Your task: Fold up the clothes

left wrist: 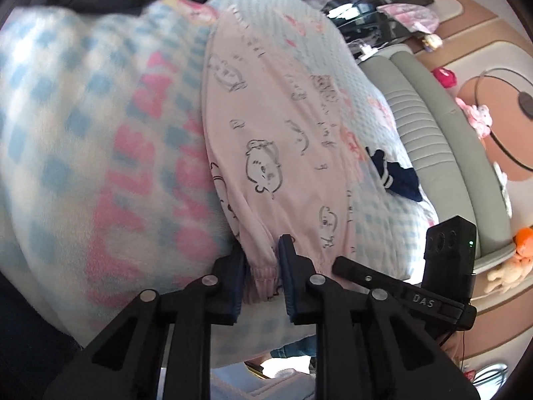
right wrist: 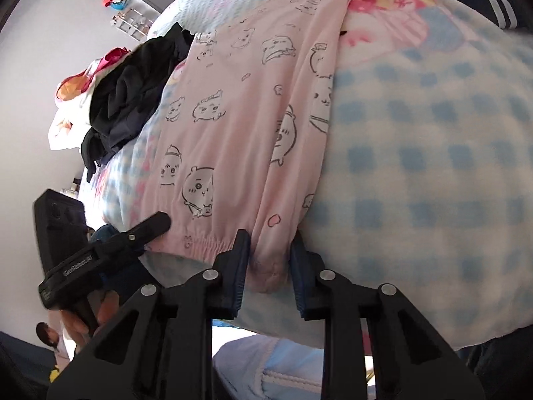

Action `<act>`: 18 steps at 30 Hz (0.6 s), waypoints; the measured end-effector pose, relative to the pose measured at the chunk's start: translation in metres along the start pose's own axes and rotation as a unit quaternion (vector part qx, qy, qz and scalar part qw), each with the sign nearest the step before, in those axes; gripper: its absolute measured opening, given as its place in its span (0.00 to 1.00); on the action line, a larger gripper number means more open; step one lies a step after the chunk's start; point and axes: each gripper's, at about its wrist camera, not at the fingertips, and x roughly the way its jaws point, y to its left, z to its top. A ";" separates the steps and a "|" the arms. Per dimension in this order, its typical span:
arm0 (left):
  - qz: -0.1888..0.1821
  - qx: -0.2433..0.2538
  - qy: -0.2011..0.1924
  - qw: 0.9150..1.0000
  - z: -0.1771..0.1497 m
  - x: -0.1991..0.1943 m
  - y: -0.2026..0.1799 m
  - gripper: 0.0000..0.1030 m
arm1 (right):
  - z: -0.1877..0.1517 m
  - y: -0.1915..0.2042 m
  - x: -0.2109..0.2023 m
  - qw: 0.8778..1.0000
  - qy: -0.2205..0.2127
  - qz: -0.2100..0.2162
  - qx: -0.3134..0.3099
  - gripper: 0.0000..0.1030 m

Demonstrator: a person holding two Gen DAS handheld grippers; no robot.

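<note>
Pink pyjama trousers (left wrist: 266, 116) with cartoon animal prints lie stretched along a blue and white checked blanket (left wrist: 83, 116) on a bed. My left gripper (left wrist: 261, 261) is shut on the gathered elastic hem at the near end, with fabric bunched between its blue pads. In the right wrist view the same trousers (right wrist: 233, 116) run away from me, and my right gripper (right wrist: 269, 250) is shut on a bunched corner of that hem beside the blanket (right wrist: 433, 166). The two grippers hold the hem close together, side by side.
A heap of dark clothes (right wrist: 133, 93) lies on the bed's far left. A navy striped sock (left wrist: 393, 173) rests near the grey padded bed frame (left wrist: 433, 116). A hand (right wrist: 83, 323) holds the other tool. A person (right wrist: 46, 333) sits low on the left.
</note>
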 end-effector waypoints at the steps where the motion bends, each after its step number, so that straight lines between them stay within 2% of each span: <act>1: -0.005 -0.005 0.000 1.000 0.001 0.000 0.001 0.19 | 0.000 0.002 0.003 1.000 0.002 0.001 0.001 0.24; 3: -0.014 -0.029 0.011 0.999 0.002 0.004 0.009 0.21 | 0.001 0.001 -0.002 1.000 0.000 0.014 0.007 0.25; 5: -0.016 -0.060 0.032 0.998 0.002 0.013 0.019 0.22 | 0.003 -0.004 -0.002 0.999 0.005 0.031 0.020 0.39; 7: -0.008 -0.058 0.032 0.998 0.002 0.016 0.017 0.21 | 0.003 -0.007 0.004 0.999 0.012 0.030 0.025 0.39; 9: 0.014 -0.026 0.022 0.999 0.002 0.011 0.004 0.15 | 0.002 -0.006 0.010 1.000 0.016 0.013 0.022 0.22; 11: 0.023 0.007 0.011 1.000 0.006 0.001 -0.010 0.14 | 0.004 0.000 0.007 1.000 0.009 0.002 0.015 0.17; 15: 0.020 0.033 0.003 0.999 0.012 -0.015 -0.024 0.13 | 0.009 0.022 -0.020 0.999 -0.025 0.008 -0.026 0.15; 18: 0.010 0.034 -0.008 0.999 0.012 -0.027 -0.029 0.13 | 0.008 0.028 -0.032 0.999 -0.042 0.020 -0.027 0.15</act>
